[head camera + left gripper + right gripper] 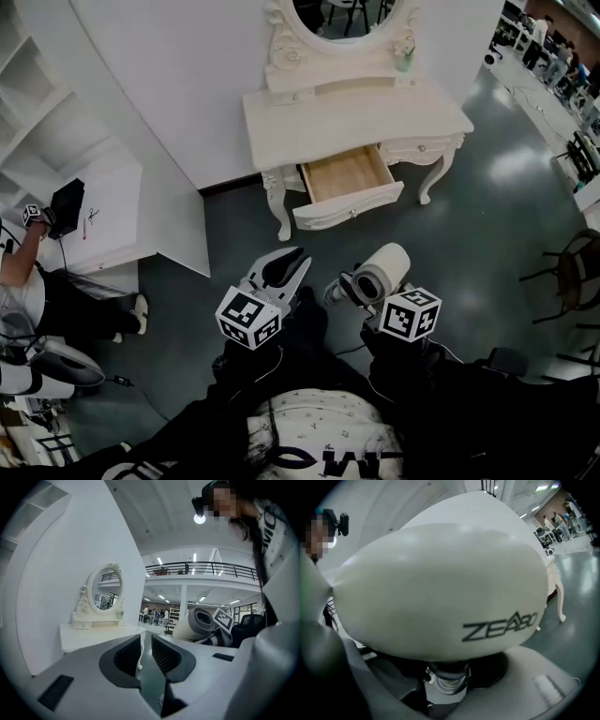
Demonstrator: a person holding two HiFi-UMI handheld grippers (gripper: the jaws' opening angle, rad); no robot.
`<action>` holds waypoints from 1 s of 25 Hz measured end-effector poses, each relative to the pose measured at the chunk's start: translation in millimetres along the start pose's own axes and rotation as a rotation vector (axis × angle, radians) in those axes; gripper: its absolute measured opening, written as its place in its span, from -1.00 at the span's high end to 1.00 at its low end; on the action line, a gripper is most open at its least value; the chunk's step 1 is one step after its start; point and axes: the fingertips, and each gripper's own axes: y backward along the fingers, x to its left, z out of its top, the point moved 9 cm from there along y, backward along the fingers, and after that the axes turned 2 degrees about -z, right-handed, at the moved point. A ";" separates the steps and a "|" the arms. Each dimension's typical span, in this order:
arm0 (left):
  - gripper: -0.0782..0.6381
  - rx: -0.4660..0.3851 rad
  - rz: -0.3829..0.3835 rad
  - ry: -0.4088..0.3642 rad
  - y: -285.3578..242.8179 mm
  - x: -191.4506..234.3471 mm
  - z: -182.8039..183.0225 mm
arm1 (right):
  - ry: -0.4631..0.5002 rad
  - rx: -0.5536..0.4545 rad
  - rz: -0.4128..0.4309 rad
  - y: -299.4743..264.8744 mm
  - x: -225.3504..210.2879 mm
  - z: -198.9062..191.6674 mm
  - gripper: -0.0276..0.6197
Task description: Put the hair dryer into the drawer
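My two tongs sit low in the head view, side by side above my lap. The left tongs (292,260) have their jaws drawn in to a narrow slit with nothing between them. Through that slit, the left gripper view shows a curved white leg of the desk. Just to their right, the right tongs (360,287) are clamped on the hair dryer (386,269). The hold is down at its neck, and the dryer's white body fills almost all of the right gripper view. Its round barrel mouth tilts up toward me.

Beyond both tips lies a stretch of dark floor (234,234), which runs up to the desk (309,117). The drawer (349,208) is pulled out toward me. Its front juts well past the desk's front edge, and its wooden bottom shows. A white wall panel's (173,220) edge borders the floor on the left. A dark chair (572,272) stands well off to the right. Farthest away, an oval mirror (352,17) stands at the desk's back edge.
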 end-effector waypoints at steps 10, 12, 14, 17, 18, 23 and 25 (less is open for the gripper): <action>0.63 0.029 -0.076 0.009 -78.2 91.9 20.7 | -0.042 -0.007 -0.090 -68.3 -46.7 60.3 0.25; 0.63 0.032 -0.082 0.018 -88.2 110.8 23.6 | -0.051 -0.004 -0.100 -82.9 -52.8 70.5 0.25; 0.63 0.040 -0.087 0.023 -97.9 127.8 25.1 | -0.058 0.002 -0.114 -96.4 -59.5 79.5 0.25; 0.63 0.060 -0.101 0.021 -110.5 150.6 26.8 | -0.065 0.014 -0.138 -115.2 -68.7 91.5 0.25; 0.63 0.065 -0.107 0.018 -113.7 157.5 27.6 | -0.066 0.018 -0.145 -120.9 -70.9 94.9 0.25; 0.63 0.073 -0.123 0.016 -124.9 190.1 29.7 | -0.080 0.014 -0.172 -145.9 -77.7 107.0 0.25; 0.63 0.075 -0.125 0.017 -129.1 200.3 29.6 | -0.087 0.012 -0.175 -153.8 -81.0 110.4 0.25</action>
